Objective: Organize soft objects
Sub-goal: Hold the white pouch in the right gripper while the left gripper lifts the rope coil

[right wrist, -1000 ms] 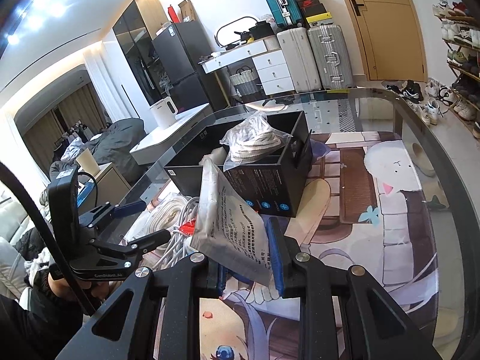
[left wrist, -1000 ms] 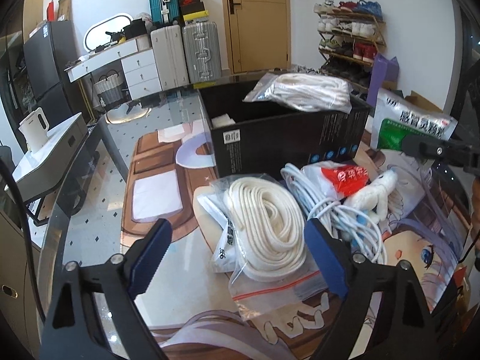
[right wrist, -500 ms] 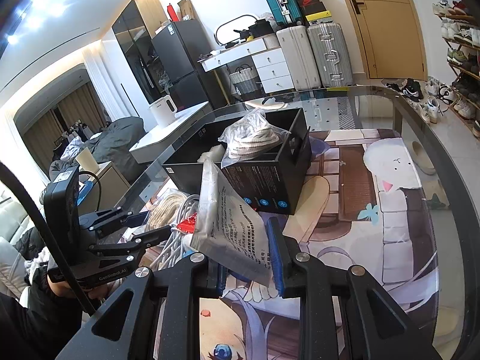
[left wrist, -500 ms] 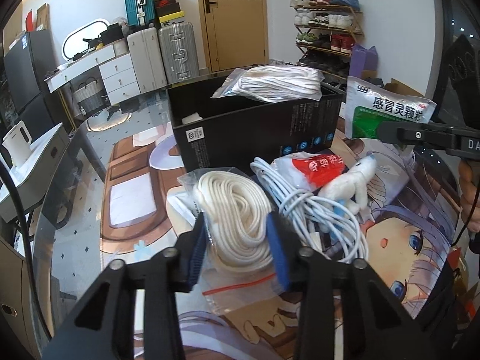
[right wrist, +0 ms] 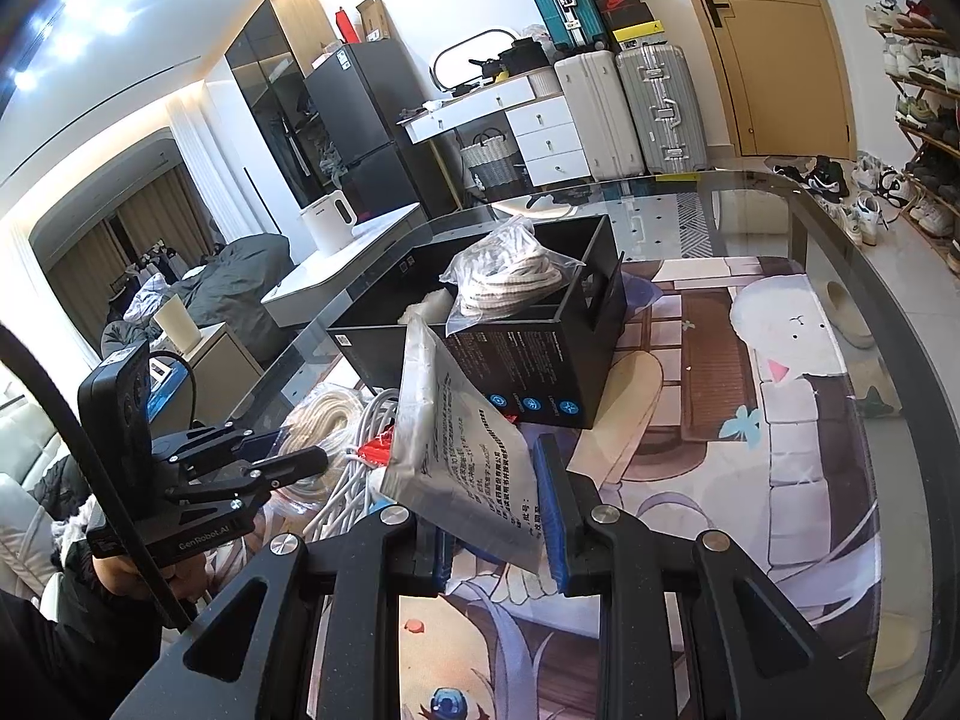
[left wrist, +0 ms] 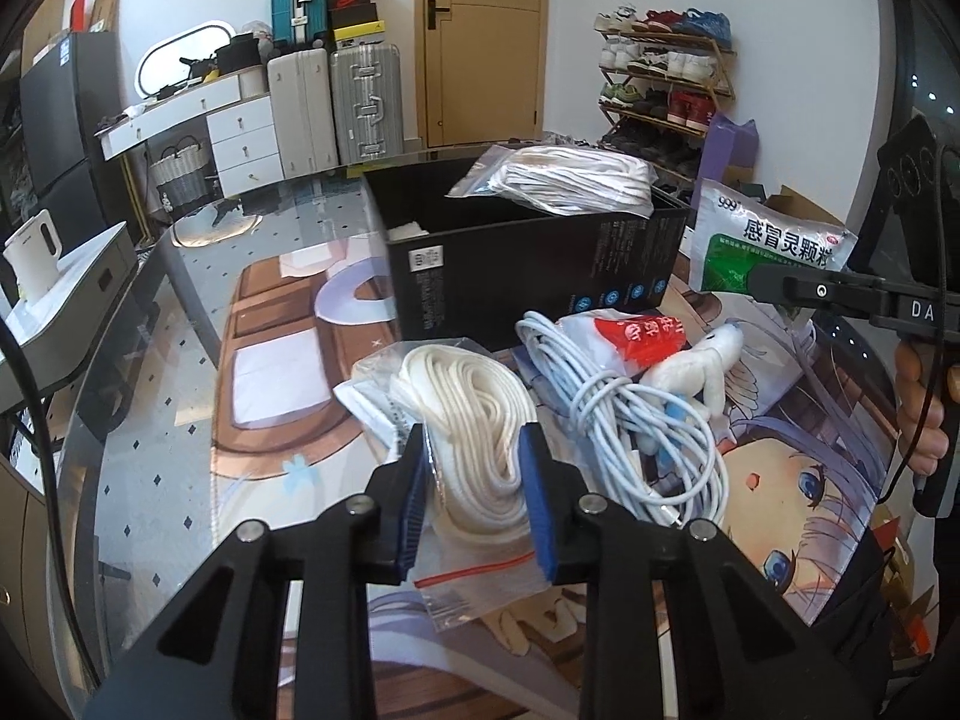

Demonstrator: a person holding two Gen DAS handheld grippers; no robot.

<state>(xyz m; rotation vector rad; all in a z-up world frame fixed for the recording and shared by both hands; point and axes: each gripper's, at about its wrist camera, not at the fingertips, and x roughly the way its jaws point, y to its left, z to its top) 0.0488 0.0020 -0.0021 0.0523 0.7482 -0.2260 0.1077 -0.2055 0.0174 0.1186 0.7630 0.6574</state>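
Note:
A zip bag of coiled white rope (left wrist: 468, 396) lies on the printed mat in front of the black box (left wrist: 522, 276). My left gripper (left wrist: 472, 450) straddles it, its jaws closing, and the blue pads press on both sides of the coil. In the right wrist view the left gripper (right wrist: 300, 450) reaches in from the left. My right gripper (right wrist: 489, 510) is shut on a white and green medicine packet (right wrist: 462, 450), held upright just right of the box (right wrist: 540, 360). A second rope bag (left wrist: 564, 180) rests on the box's rim.
Beside the held rope lie a bundled white cable (left wrist: 630, 420), a red and white pouch (left wrist: 636, 336) and a small white plush (left wrist: 702, 360). The glass table's rounded edge (right wrist: 888, 312) runs along the right. Suitcases, drawers and a shoe rack stand beyond.
My left jaws went from wide open to closed around the rope bag, and the gripper moved in a little over it. The right gripper with its packet stayed put.

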